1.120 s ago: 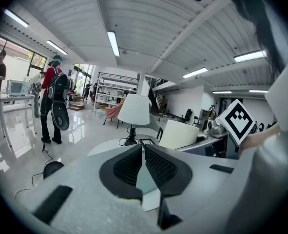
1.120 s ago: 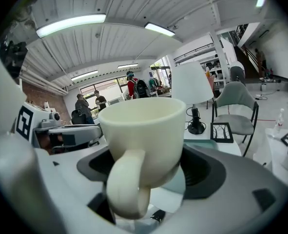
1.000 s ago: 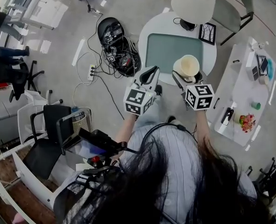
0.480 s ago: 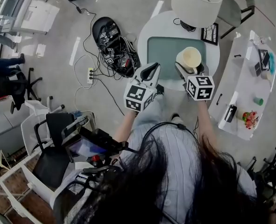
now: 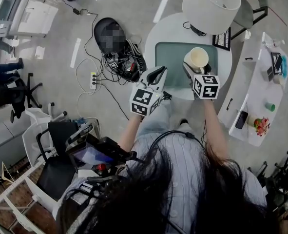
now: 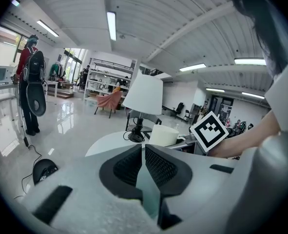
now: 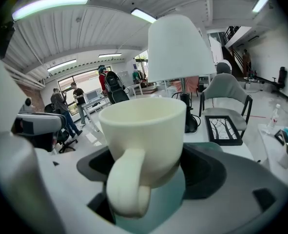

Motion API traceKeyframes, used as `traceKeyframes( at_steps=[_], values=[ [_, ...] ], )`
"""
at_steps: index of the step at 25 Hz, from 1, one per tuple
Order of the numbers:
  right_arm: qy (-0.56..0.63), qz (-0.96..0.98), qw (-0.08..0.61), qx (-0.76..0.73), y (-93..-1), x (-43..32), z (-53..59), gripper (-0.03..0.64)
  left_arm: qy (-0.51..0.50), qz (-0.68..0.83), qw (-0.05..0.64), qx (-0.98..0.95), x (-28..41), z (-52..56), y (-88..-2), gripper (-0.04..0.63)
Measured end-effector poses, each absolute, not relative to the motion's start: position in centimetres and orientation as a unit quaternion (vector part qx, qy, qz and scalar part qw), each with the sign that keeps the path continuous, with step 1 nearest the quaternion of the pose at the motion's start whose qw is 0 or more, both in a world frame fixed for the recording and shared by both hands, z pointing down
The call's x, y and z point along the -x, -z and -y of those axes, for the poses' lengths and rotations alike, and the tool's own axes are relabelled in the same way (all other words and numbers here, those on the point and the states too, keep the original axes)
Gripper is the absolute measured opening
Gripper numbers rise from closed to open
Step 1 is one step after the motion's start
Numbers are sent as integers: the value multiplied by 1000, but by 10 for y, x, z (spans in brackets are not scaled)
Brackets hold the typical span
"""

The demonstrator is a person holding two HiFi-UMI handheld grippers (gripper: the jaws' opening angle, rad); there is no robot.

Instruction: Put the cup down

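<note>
A cream cup (image 7: 144,140) sits upright between the jaws of my right gripper (image 7: 146,172), handle towards the camera; the gripper is shut on it. In the head view the cup (image 5: 198,60) hangs over the green mat (image 5: 175,55) on the round white table (image 5: 156,35), held by the right gripper (image 5: 196,72). My left gripper (image 5: 157,76) hovers at the table's near edge, left of the cup, jaws shut and holding nothing. The left gripper view shows its jaws (image 6: 144,167) pressed together, with the cup (image 6: 164,135) beyond.
A white lamp (image 5: 211,5) and a small picture frame (image 5: 225,39) stand at the table's far side. A grey chair (image 5: 248,11) lies beyond. A long white side table (image 5: 260,91) with small items is at right. Cables and a black bag (image 5: 113,45) lie on the floor left.
Both grippers have moved slightly forward over the table with the cup still held; the cup now sits further over the green mat.
</note>
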State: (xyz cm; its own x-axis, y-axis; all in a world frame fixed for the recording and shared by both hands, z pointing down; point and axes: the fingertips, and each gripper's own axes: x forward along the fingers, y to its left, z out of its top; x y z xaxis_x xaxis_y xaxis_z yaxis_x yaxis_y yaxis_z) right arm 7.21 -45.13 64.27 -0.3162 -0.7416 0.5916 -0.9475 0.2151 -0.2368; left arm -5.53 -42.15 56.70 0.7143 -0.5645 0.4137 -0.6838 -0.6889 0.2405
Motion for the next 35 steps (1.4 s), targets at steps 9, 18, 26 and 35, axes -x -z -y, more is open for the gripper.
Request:
traceKeyframes(
  at_steps=[9, 18, 26, 35],
  values=[
    [-292, 743, 217, -562, -682, -78, 474, 397, -171, 345, 202, -901, 65, 428, -583, 17],
    [-298, 733, 251, -558, -712, -84, 489, 397, -179, 344, 205, -899, 63, 427, -589, 17],
    [-307, 727, 270, -552, -729, -83, 487, 397, -184, 344, 206, -898, 66, 422, -591, 17],
    [-307, 725, 277, -551, -732, -81, 490, 397, -182, 349, 206, -896, 71, 421, -594, 17]
  ],
)
